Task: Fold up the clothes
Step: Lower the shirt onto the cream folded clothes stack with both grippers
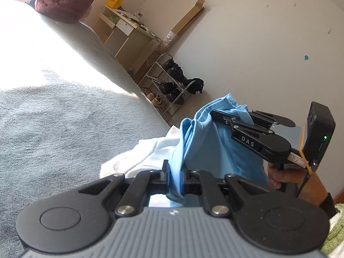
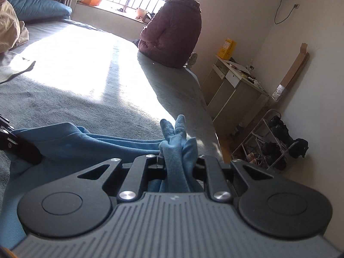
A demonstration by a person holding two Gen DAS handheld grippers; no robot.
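Note:
A light blue garment (image 1: 206, 142) hangs stretched between both grippers above the grey bed (image 1: 64, 124). My left gripper (image 1: 174, 172) is shut on a bunched edge of it. In the left wrist view the right gripper (image 1: 217, 112) reaches in from the right, shut on the cloth's upper edge. In the right wrist view my right gripper (image 2: 177, 157) pinches a bunch of the blue garment (image 2: 86, 142), whose tips stick up past the fingers. The left gripper's black arm (image 2: 13, 144) shows at the left edge. A white cloth (image 1: 146, 152) lies under the blue one.
A person in a maroon jacket (image 2: 174, 32) sits on the far edge of the bed (image 2: 75, 75). A shoe rack (image 2: 271, 144), a desk (image 2: 234, 86) and a leaning cardboard box (image 2: 292, 71) stand along the wall. Bedding (image 2: 10, 30) lies at the far left.

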